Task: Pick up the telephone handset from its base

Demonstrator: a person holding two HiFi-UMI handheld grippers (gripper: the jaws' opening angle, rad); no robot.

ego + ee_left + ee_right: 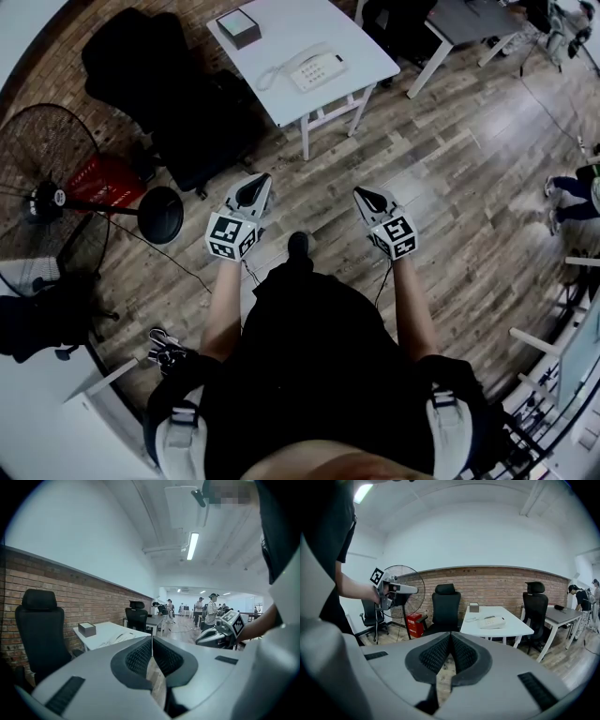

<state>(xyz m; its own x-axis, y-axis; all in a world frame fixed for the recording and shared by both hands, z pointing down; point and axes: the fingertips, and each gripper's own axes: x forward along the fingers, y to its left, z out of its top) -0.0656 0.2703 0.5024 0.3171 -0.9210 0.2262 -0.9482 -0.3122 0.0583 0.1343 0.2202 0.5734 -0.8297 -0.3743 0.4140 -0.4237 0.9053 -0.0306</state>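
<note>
Nearest, the left claw [255, 187] and the right claw [368, 197] are held out side by side over the plank floor [314, 183]. Each has its jaws pressed together on nothing, as each gripper view shows. Open floor lies between them and the white surface [361, 42] ahead. Left of that stretch stand a black office chair [202, 131], a red box [105, 178] and a standing fan [42, 155]. On the surface the telephone handset [300, 67] rests on its base [325, 67], its cord [267, 77] curling leftward, with a small dark box [238, 26] beyond. The right gripper view shows the keypad plainly. In the left gripper view the telephone is only a pale shape, and people [211, 609] stand in the far room.
</note>
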